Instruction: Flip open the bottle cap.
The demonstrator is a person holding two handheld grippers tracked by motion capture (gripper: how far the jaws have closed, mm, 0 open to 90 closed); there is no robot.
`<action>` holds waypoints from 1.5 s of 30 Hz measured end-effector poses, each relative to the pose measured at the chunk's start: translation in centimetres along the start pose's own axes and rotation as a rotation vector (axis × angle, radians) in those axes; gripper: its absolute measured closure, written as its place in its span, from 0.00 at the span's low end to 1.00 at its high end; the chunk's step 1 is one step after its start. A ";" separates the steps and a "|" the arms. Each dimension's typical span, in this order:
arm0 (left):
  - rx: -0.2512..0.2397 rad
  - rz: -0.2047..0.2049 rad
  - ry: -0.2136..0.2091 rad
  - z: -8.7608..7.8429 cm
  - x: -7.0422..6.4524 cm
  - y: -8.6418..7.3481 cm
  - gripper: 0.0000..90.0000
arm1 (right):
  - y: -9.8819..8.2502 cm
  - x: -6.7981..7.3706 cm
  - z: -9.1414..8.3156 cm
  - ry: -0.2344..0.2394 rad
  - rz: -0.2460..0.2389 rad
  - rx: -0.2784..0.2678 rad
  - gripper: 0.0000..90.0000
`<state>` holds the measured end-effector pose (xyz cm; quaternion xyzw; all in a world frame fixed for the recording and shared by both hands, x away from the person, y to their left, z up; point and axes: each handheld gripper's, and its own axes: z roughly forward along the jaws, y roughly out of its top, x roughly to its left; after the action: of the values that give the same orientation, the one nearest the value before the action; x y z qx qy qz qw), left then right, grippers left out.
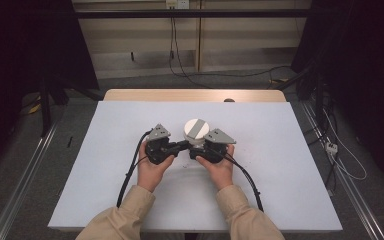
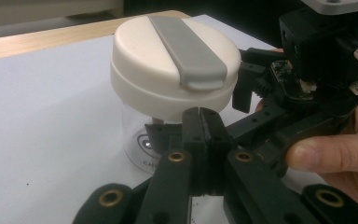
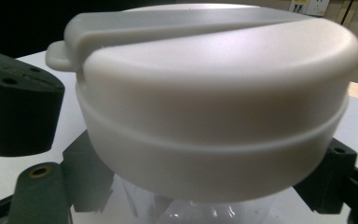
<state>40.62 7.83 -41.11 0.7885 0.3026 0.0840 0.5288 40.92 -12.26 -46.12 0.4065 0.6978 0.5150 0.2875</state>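
A clear jar with a white lid (image 1: pixel 196 128) crossed by a grey strip stands upright at the middle of the white mat (image 1: pixel 280 180). My right gripper (image 1: pixel 196 145) is shut on the jar's clear body just under the lid (image 3: pixel 214 107). In the right gripper view its black jaws stand on either side of the jar, with the gripper (image 3: pixel 209 207) below the lid. My left gripper (image 1: pixel 184 144) is shut with nothing in it. In the left gripper view its gripper (image 2: pixel 202 116) sits just in front of the jar (image 2: pixel 172 60), beside the right gripper's body (image 2: pixel 326 51).
The mat covers a wooden table whose far edge (image 1: pixel 195 95) shows beyond it. Cables (image 1: pixel 130 172) trail from both grippers toward the person's sleeves. Metal frame rails (image 1: pixel 20 185) and floor cables flank the table.
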 end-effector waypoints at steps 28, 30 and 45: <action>-0.032 0.013 0.012 0.3 -0.8 0.9 1.00 | 0.0 0.1 0.0 -0.002 -0.006 0.002 0.22; -0.033 0.016 0.012 0.4 -0.9 1.0 1.00 | 0.0 0.0 0.0 -0.002 -0.005 0.002 0.22; -0.055 0.017 0.023 0.2 -0.9 1.8 1.00 | 0.0 0.0 0.0 -0.002 -0.004 0.002 0.22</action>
<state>40.68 6.71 -39.47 0.7751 0.2996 0.1059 0.5462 40.91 -12.21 -46.14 0.4057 0.6990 0.5132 0.2887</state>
